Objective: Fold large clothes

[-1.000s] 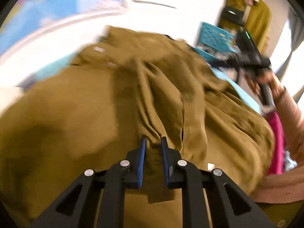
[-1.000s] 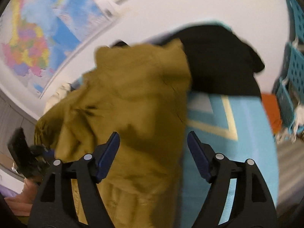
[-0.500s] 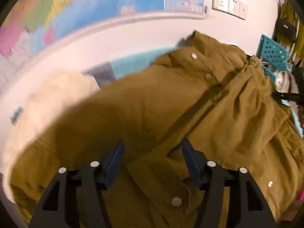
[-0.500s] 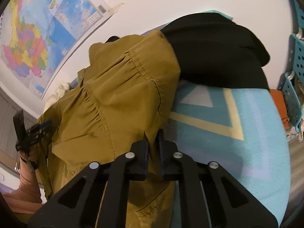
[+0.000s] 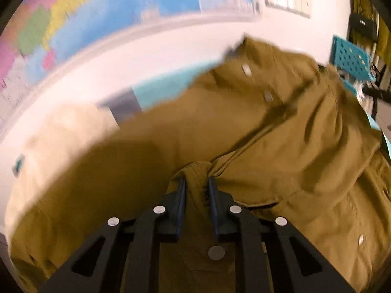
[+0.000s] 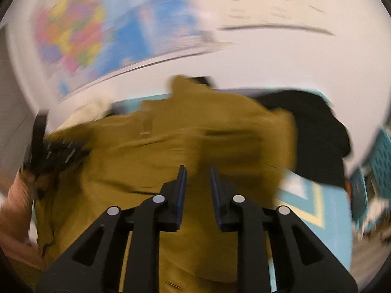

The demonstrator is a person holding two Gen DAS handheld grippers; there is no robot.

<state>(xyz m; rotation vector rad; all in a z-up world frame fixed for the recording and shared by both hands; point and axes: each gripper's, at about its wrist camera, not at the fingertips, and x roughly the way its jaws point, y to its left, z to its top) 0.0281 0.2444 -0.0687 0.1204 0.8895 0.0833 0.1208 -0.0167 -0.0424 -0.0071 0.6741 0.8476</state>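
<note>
Your left gripper (image 5: 196, 188) has just closed on a bunched fold of the olive shirt (image 5: 281, 146); your right gripper (image 6: 198, 180) has eased to a narrow gap — whether cloth sits in it, you cannot tell. The shirt lies rumpled — folding barely begun.

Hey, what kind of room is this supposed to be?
Probably a bedroom or a home study, not certain: a wall map, a mustard shirt spread over a teal bedspread or mat, and teal storage crates.

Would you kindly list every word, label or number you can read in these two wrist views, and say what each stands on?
None is readable.
Colourful wall map: its lettering is blurred.
White wall paper with dark lines: smeared by motion.
White wall socket plate: its marks are too blurred to read.
Olive-brown button-up shirt: shows no print.
</note>
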